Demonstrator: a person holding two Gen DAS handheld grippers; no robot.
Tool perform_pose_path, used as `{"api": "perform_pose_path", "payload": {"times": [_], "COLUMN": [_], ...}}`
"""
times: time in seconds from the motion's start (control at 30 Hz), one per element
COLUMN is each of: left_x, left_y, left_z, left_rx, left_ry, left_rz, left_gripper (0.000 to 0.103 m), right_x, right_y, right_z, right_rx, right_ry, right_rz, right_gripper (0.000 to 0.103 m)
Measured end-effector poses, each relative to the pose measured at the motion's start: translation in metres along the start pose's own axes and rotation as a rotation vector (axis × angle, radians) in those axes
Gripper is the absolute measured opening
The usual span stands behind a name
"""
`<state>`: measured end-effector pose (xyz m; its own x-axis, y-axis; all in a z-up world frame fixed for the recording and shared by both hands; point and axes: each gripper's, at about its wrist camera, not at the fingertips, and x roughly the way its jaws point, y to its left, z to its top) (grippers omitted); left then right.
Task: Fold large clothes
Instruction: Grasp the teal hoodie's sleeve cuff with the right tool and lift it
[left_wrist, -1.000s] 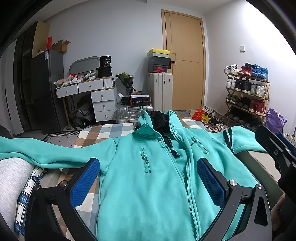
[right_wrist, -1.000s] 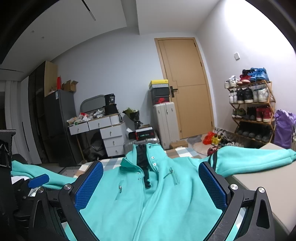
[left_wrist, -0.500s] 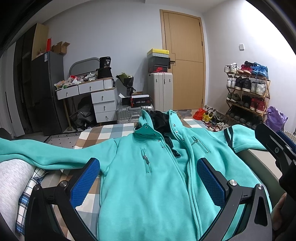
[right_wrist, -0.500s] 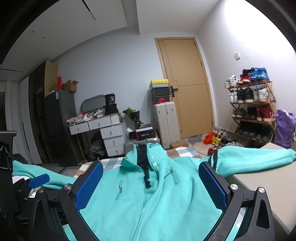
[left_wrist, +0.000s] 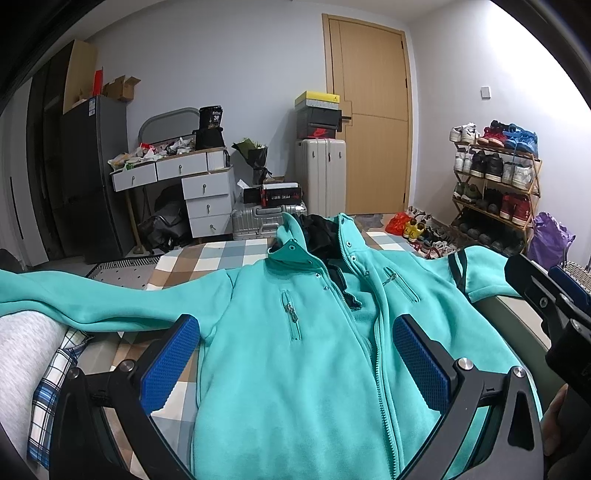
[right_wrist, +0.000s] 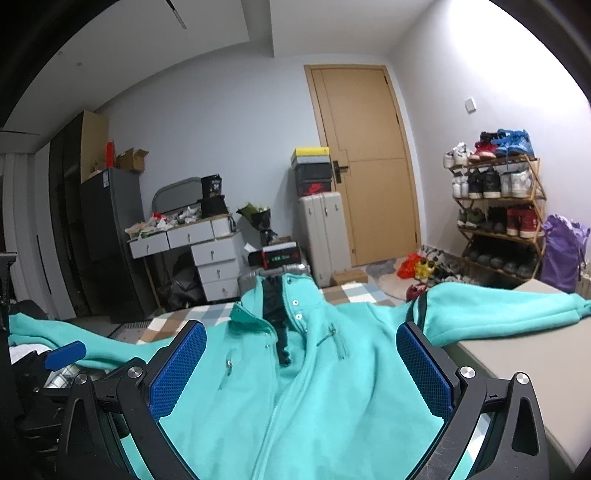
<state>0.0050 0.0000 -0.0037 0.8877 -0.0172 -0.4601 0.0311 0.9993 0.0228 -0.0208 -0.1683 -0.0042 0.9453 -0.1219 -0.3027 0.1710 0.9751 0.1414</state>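
Observation:
A teal zip-up fleece jacket (left_wrist: 295, 369) lies front-up on a checkered bedspread (left_wrist: 207, 258), collar pointing away and both sleeves spread sideways. Its zipper is partly undone near the collar, showing black lining. My left gripper (left_wrist: 295, 360) hovers open over the jacket's lower chest, nothing between its blue pads. The right wrist view shows the same jacket (right_wrist: 314, 398) with my right gripper (right_wrist: 301, 363) open above its lower front. The right sleeve (right_wrist: 498, 314) reaches onto a beige surface. The right gripper's body (left_wrist: 554, 306) appears at the left view's right edge.
A grey pillow and plaid cloth (left_wrist: 33, 369) lie at the bed's left. Past the bed stand a cluttered white dresser (left_wrist: 184, 184), suitcases (left_wrist: 321, 173), a wooden door (left_wrist: 373, 122), a shoe rack (left_wrist: 495, 181) and a purple bag (left_wrist: 550, 240).
The left wrist view has shifted very slightly; the jacket and both open grippers stay essentially where they were.

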Motion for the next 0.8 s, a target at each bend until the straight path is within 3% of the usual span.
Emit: {"api": "perform_pose_path", "payload": {"times": [0.13, 0.27, 0.37, 0.5, 0.6, 0.7, 0.8], "left_x": [0.000, 0.000, 0.001, 0.003, 0.006, 0.010, 0.013], "left_y": [0.001, 0.001, -0.002, -0.007, -0.011, -0.016, -0.021], "left_z": [-0.001, -0.002, -0.004, -0.005, -0.007, -0.009, -0.011], "left_rx": [-0.006, 0.001, 0.015, 0.030, 0.045, 0.065, 0.083], "left_ry": [0.009, 0.016, 0.031, 0.042, 0.051, 0.065, 0.079], "left_rz": [-0.009, -0.019, -0.034, -0.044, -0.044, -0.044, -0.037], "left_gripper": [0.102, 0.102, 0.102, 0.102, 0.102, 0.102, 0.102], "right_x": [0.003, 0.010, 0.018, 0.020, 0.006, -0.004, -0.004], "right_y": [-0.014, -0.072, -0.142, -0.264, -0.354, -0.418, -0.469], "right_z": [0.009, 0.023, 0.035, 0.043, 0.041, 0.035, 0.027], "right_rx": [0.037, 0.122, 0.179, 0.242, 0.414, 0.554, 0.695], "right_ry": [0.037, 0.097, 0.176, 0.283, 0.328, 0.347, 0.364], "right_rz": [0.012, -0.038, -0.130, -0.348, -0.470, -0.503, -0.477], "right_gripper": [0.103, 0.103, 0.103, 0.103, 0.103, 0.103, 0.103]}}
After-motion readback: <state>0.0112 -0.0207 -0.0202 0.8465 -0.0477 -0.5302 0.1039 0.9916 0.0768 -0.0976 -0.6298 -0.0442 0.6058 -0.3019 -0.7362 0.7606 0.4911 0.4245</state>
